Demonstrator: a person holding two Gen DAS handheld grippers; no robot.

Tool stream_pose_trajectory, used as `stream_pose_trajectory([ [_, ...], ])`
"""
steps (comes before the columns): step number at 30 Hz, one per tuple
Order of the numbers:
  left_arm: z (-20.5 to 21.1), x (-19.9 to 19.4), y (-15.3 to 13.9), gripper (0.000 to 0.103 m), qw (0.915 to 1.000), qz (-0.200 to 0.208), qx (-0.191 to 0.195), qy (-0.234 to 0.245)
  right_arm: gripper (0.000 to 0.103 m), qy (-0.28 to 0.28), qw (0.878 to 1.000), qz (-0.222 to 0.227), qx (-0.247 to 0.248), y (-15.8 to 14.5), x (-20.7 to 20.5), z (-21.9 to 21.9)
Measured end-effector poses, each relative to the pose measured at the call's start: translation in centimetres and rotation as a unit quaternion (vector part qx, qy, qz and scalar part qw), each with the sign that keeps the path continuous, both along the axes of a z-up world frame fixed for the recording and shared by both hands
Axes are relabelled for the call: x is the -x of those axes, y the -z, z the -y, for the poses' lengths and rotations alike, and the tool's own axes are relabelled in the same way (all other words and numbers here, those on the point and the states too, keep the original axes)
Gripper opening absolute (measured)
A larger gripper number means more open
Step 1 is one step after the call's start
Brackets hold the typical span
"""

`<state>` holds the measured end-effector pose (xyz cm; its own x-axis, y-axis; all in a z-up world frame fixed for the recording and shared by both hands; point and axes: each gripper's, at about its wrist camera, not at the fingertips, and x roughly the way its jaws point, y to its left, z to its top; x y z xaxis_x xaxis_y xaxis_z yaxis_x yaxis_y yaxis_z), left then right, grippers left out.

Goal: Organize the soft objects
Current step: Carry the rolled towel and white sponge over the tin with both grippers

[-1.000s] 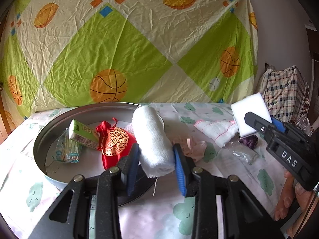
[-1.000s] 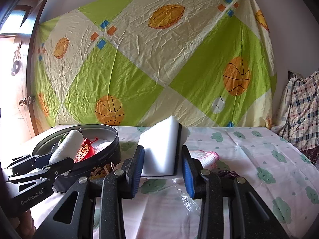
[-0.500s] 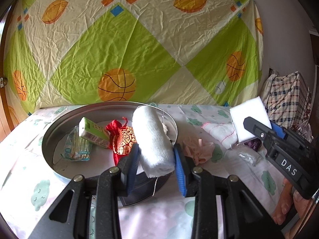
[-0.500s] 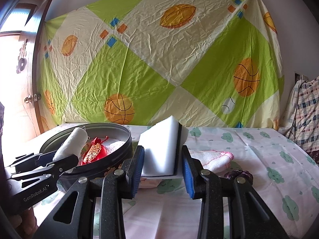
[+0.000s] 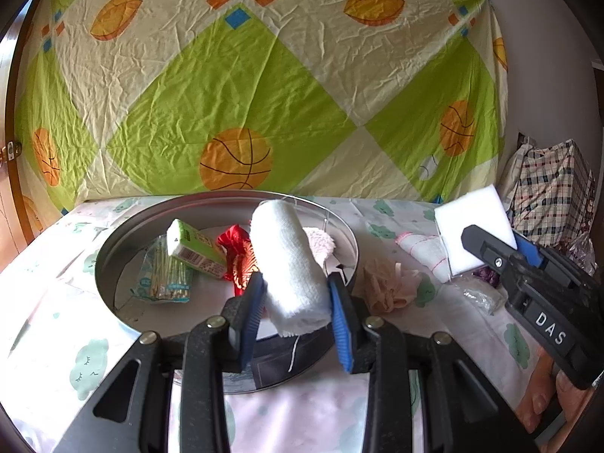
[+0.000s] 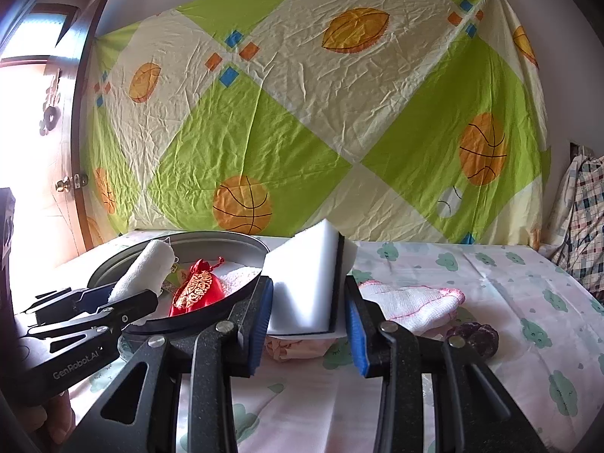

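My left gripper [image 5: 296,302] is shut on a rolled white towel [image 5: 288,260], held above the near rim of a round metal tin [image 5: 113,241]. Inside the tin lie a red and gold pouch [image 5: 236,249], a green box [image 5: 192,247], a pack of sticks [image 5: 164,279] and a pink fluffy pad [image 5: 321,243]. My right gripper [image 6: 307,313] is shut on a white sponge [image 6: 304,283] in a clear sleeve, held over the table right of the tin [image 6: 211,241]. The same sponge [image 5: 472,222] shows at the right of the left wrist view.
On the cloud-print tablecloth [image 6: 490,283] lie a folded white cloth with pink edging [image 6: 411,302], a crumpled pink piece [image 5: 389,283] and a dark purple item [image 6: 473,338]. A basketball-print sheet [image 6: 302,113] hangs behind. A plaid bag [image 5: 551,196] stands at the right, a door [image 6: 81,120] at the left.
Both grippers have drifted slightly toward the tin with their loads still held; the tin sits a little nearer and more central in both views.
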<state>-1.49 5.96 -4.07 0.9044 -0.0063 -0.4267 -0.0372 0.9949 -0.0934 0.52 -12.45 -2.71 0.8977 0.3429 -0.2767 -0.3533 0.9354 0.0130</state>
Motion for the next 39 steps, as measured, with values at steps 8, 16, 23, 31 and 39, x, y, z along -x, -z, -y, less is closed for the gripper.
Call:
stream_pose_trajectory([
  [8, -0.7, 0.1, 0.0, 0.033, 1.0000, 0.001, 0.005, -0.004, 0.039, -0.011, 1.000, 0.001, 0.002, 0.0, 0.2, -1.0],
  [16, -1.3, 0.3, 0.0, 0.033, 0.9999, 0.001, 0.007, -0.009, 0.039, -0.021, 1.000, 0.000, 0.002, 0.0, 0.4, -1.9],
  [23, -2.0, 0.5, -0.1, 0.033, 0.9999, 0.001, 0.010, -0.014, 0.039, -0.028, 1.000, 0.001, 0.004, 0.1, 0.5, -2.7],
  [31, -2.7, 0.6, 0.0, 0.033, 0.9998, 0.000, 0.012, -0.018, 0.040, -0.035, 0.999, 0.002, 0.005, 0.1, 0.7, -3.5],
  [39, -3.1, 0.7, 0.1, 0.033, 0.9997, 0.000, 0.015, -0.019, 0.040, -0.041, 0.999, 0.002, 0.005, 0.1, 0.8, -4.0],
])
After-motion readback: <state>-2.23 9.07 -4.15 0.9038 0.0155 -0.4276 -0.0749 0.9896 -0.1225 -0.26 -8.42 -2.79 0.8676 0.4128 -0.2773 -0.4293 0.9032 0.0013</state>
